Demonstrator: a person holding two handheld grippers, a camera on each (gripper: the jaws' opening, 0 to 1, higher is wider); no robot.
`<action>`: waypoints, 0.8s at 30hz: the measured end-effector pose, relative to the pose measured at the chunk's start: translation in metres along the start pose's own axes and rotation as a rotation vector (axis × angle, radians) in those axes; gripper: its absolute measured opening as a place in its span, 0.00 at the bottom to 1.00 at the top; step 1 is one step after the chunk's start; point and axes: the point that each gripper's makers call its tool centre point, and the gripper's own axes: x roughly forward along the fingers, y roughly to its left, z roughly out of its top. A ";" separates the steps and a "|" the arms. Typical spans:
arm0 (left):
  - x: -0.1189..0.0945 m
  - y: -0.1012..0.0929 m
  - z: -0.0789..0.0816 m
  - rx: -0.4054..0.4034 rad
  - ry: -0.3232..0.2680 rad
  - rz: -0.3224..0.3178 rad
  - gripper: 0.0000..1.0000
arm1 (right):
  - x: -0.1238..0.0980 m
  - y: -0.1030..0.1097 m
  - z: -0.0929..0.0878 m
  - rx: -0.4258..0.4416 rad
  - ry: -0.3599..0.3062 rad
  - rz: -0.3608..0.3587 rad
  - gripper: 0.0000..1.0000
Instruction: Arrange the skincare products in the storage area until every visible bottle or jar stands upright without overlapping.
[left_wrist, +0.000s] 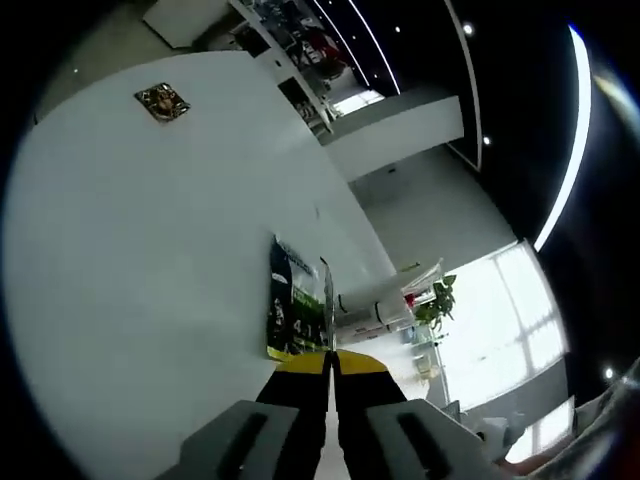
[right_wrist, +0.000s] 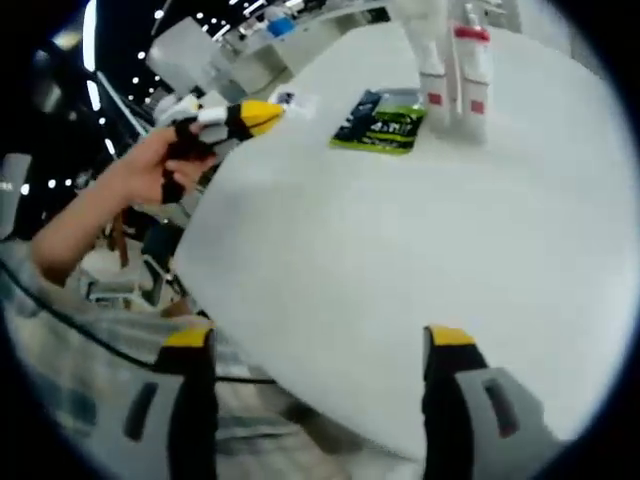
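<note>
**Both grippers off the bottles, products waiting at the far side of the table**

The right gripper (right_wrist: 320, 345), with its grey, yellow-tipped jaws spread wide, holds nothing and hangs over the near edge of the round white table (right_wrist: 400, 230). I judge it is parked there, ready to reach in. The left gripper (left_wrist: 331, 368) has its yellow-tipped jaws pressed together with nothing between them; in the right gripper view it (right_wrist: 245, 117) sits in the person's hand (right_wrist: 165, 165) just off the table's far-left rim, clear of the work.

Beyond, two white bottles with red bands (right_wrist: 452, 75) stand upright, side by side near the far edge. Just beside them lies a flat green-and-dark sachet (right_wrist: 382, 122), which looks like the piece left to deal with. A small patterned card (left_wrist: 162, 101) lies well apart.
</note>
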 end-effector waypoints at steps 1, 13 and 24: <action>0.001 0.003 0.002 0.010 0.003 0.011 0.01 | -0.001 -0.002 -0.001 0.004 0.001 -0.003 0.83; 0.025 0.016 0.030 0.043 -0.003 0.059 0.01 | -0.011 -0.007 -0.012 0.029 0.036 -0.015 0.83; 0.034 0.038 0.054 0.043 -0.019 0.115 0.01 | -0.019 -0.019 -0.013 0.028 0.061 -0.037 0.83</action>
